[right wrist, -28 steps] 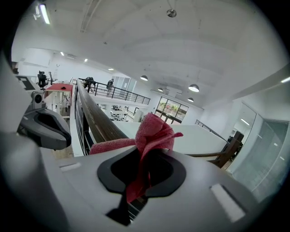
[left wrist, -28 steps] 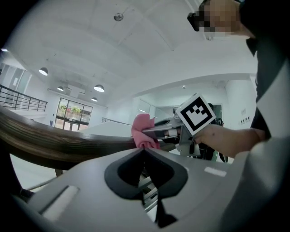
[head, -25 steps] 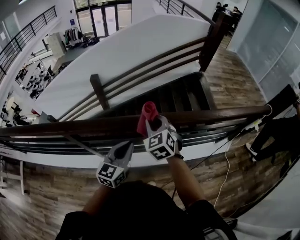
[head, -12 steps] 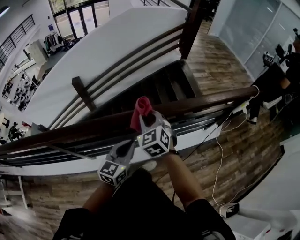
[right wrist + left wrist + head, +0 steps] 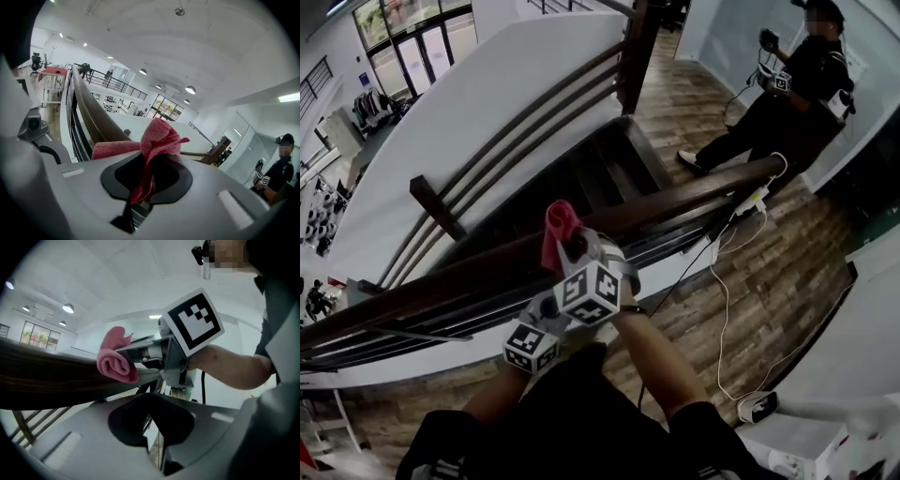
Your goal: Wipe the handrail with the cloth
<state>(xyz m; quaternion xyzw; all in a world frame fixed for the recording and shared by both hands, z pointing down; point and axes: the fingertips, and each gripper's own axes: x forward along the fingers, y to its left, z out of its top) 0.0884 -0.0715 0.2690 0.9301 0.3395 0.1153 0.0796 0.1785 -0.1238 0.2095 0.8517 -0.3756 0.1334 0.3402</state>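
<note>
Head view: dark brown wooden handrail (image 5: 694, 197) runs on a diagonal above the stairwell. The right gripper (image 5: 574, 251) sits on top of the handrail with a rolled pink-red terry cloth (image 5: 555, 228) clamped in its jaws, and the cloth bunches on the far side of the rail's top face. The left gripper (image 5: 546, 314) hangs just below and on the near side of the handrail, apart from it. A person in dark clothing (image 5: 787, 94) stands well beyond the handrail's far end. Left gripper view: the left gripper (image 5: 152, 417) has its jaws drawn together with nothing between them. The handrail (image 5: 47, 376) passes overhead, and the cloth (image 5: 115, 363) shows as a tight roll pressed on the rail's upper edge by the right gripper (image 5: 140, 350). Right gripper view: the right gripper (image 5: 144, 185) has its jaws closed on a hanging fold of the cloth (image 5: 157, 138). The rest of the cloth drapes forward onto the handrail (image 5: 93, 115), which stretches away ahead. Judgement: wipe stroke in progress. To do it well, keep downward pressure so the roll stays flat on the rail top, and travel along the rail's line rather than across it. Hold the clamp firm, since a single pinched fold could slip. Keep the left gripper clear of the stroke path.
</note>
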